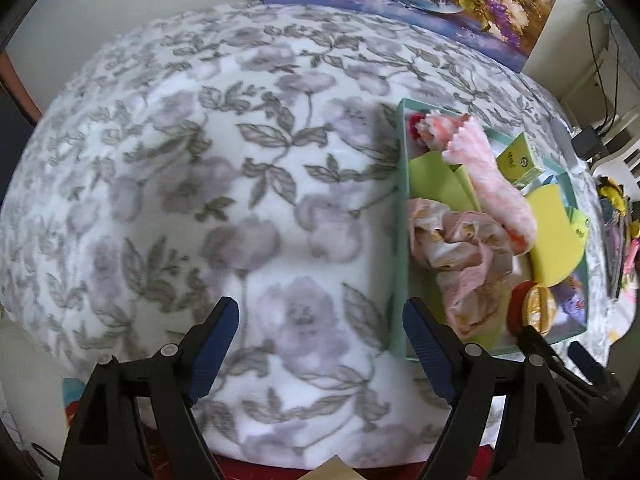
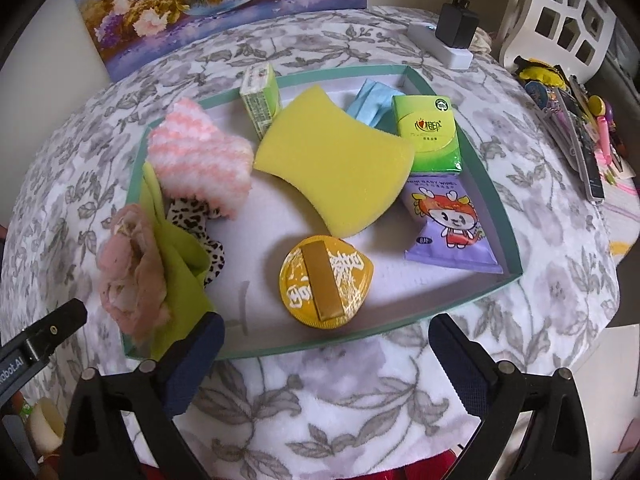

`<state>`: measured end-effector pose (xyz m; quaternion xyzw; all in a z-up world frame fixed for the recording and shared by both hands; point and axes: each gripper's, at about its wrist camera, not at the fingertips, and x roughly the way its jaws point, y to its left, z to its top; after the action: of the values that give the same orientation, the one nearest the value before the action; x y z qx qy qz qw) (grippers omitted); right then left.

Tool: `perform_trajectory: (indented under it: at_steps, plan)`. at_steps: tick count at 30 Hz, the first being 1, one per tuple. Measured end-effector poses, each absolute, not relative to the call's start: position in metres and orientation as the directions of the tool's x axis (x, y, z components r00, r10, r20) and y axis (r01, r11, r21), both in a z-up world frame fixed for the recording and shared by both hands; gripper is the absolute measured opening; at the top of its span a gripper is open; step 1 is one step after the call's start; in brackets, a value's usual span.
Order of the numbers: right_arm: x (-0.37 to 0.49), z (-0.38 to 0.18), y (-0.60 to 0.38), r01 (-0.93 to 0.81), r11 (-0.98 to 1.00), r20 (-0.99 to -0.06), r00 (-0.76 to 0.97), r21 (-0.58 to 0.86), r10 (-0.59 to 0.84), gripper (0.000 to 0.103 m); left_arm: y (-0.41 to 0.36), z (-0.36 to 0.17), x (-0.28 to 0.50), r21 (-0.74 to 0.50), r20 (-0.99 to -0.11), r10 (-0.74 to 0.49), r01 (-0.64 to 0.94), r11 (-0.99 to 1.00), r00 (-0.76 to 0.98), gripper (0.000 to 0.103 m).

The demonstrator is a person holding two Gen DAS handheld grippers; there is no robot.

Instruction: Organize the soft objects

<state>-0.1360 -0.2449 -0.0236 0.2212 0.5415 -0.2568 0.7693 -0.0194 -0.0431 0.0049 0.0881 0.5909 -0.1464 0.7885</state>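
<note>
A teal-rimmed tray [image 2: 502, 216] on the floral blanket holds soft things: a yellow sponge [image 2: 332, 160], a pink-and-white fuzzy cloth [image 2: 196, 152], a crumpled pink floral cloth [image 2: 132, 268], a lime green cloth [image 2: 176, 268], a leopard-print piece [image 2: 188, 216] and a blue cloth [image 2: 370, 106]. My right gripper [image 2: 324, 348] is open and empty at the tray's near edge. My left gripper [image 1: 320, 336] is open and empty over bare blanket, left of the tray [image 1: 402, 208]. The pink fuzzy cloth [image 1: 496, 184] and floral cloth [image 1: 460, 248] also show there.
The tray also holds a round gold-lidded tin [image 2: 326, 282], a purple baby-wipes pack [image 2: 450, 224], a green tissue pack [image 2: 432, 132] and a small green carton [image 2: 260, 96]. A flower painting [image 2: 216, 8] leans at the back. A power strip [image 2: 444, 44] and stationery [image 2: 576, 120] lie right.
</note>
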Motion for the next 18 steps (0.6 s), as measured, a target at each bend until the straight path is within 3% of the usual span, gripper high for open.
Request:
perform_trajectory:
  at_steps: [18]
  plan:
    - [-0.143, -0.010, -0.222, 0.598, 0.802, -0.932, 0.298, 0.012, -0.208, 0.103, -0.044, 0.021, -0.031, 0.086, -0.944, -0.045, 0.375, 0.923, 0.328, 0.087]
